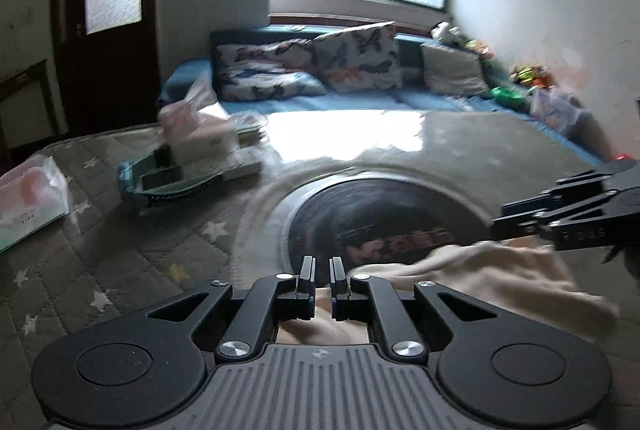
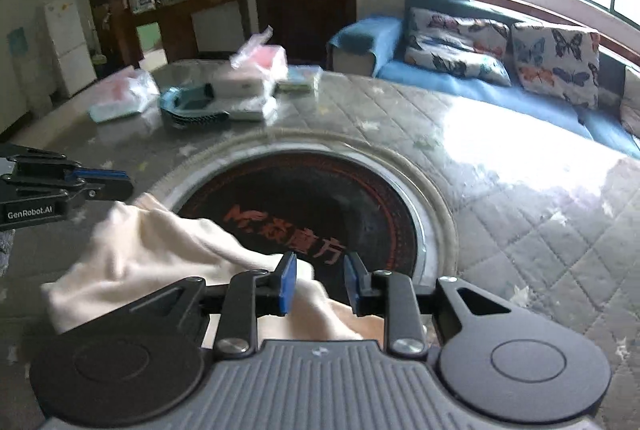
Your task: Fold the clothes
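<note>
The cream cloth garment (image 2: 160, 250) lies at the near edge of the grey quilted surface (image 2: 520, 230), which is bare ahead. The left tongs (image 1: 322, 270) are nearly closed, though a grip is unclear; the right tongs (image 2: 320, 272) stand parted over the cloth.

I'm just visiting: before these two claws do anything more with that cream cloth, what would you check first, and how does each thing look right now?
1. Cream cloth lies on the table: ok.
2. Left gripper clamped on a cloth edge: jaws nearly shut; grip cannot tell.
3. Right gripper gripping: not ok, jaws apart, cloth loose between them.
4. Cloth flat: not ok, bunched.
5. Basket and packets stand away from the cloth: ok.
</note>
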Demonstrator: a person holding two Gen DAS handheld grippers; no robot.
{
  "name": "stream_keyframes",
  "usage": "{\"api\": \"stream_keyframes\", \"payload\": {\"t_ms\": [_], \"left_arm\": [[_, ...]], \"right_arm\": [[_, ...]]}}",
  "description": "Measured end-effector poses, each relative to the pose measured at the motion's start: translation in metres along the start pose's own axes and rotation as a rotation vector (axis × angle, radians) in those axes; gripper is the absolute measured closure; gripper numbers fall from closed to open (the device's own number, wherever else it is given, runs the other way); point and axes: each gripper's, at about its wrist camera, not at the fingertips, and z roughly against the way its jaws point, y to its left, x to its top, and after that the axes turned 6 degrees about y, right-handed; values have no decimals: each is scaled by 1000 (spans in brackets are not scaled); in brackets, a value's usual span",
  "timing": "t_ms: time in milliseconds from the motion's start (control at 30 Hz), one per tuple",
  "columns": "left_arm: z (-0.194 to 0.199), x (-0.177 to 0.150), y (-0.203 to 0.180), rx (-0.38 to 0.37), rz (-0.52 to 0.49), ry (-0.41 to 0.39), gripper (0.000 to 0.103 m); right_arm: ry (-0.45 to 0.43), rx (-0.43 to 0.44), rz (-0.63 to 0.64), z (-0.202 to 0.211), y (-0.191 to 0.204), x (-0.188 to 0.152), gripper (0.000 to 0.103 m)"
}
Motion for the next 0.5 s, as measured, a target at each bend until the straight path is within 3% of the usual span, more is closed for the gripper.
{"api": "stream_keyframes", "payload": {"t_ms": [133,333,500], "left_arm": [[-2,-11,-19,-56,-60,30,93],[-36,-14,-3,30,8,102,93],[-39,-12,13,41,68,110,93]], "right_arm": [[12,52,18,0,17,-6,78],[61,34,14,-23,24,-18,78],[66,10,-19,-26,13,-22,79]]}}
